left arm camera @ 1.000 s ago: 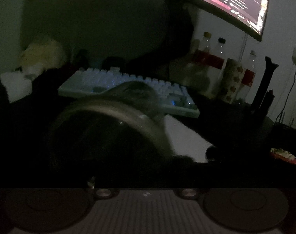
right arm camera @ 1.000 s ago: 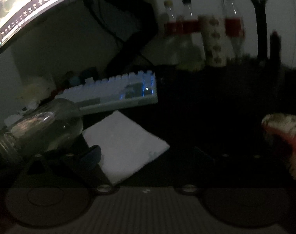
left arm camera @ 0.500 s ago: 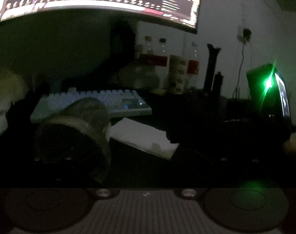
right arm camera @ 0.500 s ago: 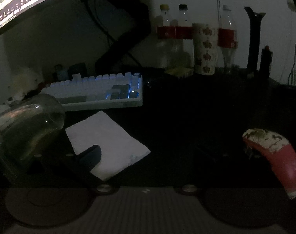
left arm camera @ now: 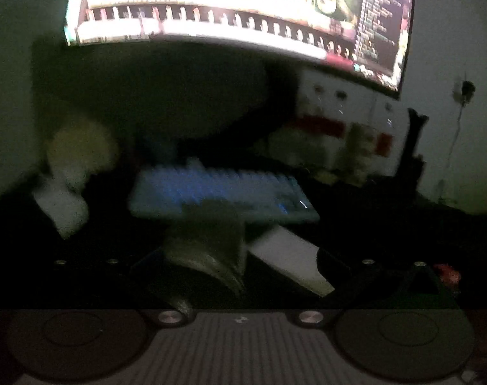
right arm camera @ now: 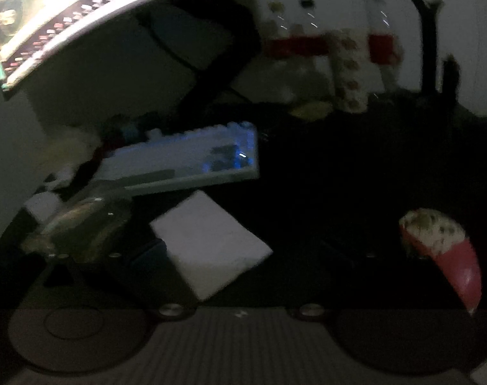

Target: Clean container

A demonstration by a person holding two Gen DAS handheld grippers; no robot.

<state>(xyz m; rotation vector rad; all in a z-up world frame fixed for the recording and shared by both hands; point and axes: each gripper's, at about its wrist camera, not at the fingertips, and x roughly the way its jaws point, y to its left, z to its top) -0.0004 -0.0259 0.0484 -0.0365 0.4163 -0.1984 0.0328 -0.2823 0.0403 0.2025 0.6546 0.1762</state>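
A dim desk scene, blurred by motion. A second ago the clear glass jar with a threaded neck [left arm camera: 208,243] filled the lower half of the left wrist view, close between the fingers. It now looks smaller and farther off, lying on its side on the dark desk [right arm camera: 339,176] just in front of the white, blue-lit keyboard [left arm camera: 224,195]. The bright curved monitor [left arm camera: 243,9] above the keyboard now takes up more of the picture. From the right wrist view the jar has dropped from mid-air to the desk by the keyboard's near left corner.

The left gripper [left arm camera: 240,261] points gently downward toward the keyboard, above the jar. Its dark fingers stand as wide apart as they go, and neither one presses on the glass.

The right gripper [right arm camera: 240,255] tilts more steeply down at the desk in front of the keyboard. Its fingers are also spread wide, with nothing clamped between them.

A folded white cloth [left arm camera: 288,256] lies flat just in front of the keyboard's right half, beside the jar. A curved red object with a speckled white top [right arm camera: 442,250] sits well to the right of the keyboard, near the right gripper's outer finger. Whether it touches that finger is unclear. Clear bottles with red labels [right arm camera: 294,45] stand behind the keyboard against the wall.
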